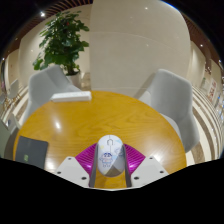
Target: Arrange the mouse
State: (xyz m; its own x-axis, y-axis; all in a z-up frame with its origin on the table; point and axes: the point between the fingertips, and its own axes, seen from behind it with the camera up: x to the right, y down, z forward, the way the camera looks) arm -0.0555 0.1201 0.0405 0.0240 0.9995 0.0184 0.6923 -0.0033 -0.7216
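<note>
Claw [109, 172]: fingers set close about a white mouse [109, 153], magenta pads [88, 157] against its left and right flanks, apparently gripping it just above the near edge of the round wooden surface [80, 120]. Outward: a dark flat object [32, 150] near left on the surface, two pale chairs [170, 95] at the far side, a potted plant [62, 40] beyond on the far left. Risk, as judged: the mouse's smooth rounded shell could slip forward from the pads if the grip eases or the claw tilts, dropping or skewing it on placement.

White mouse [109, 153] between claw [110, 168] fingers
</note>
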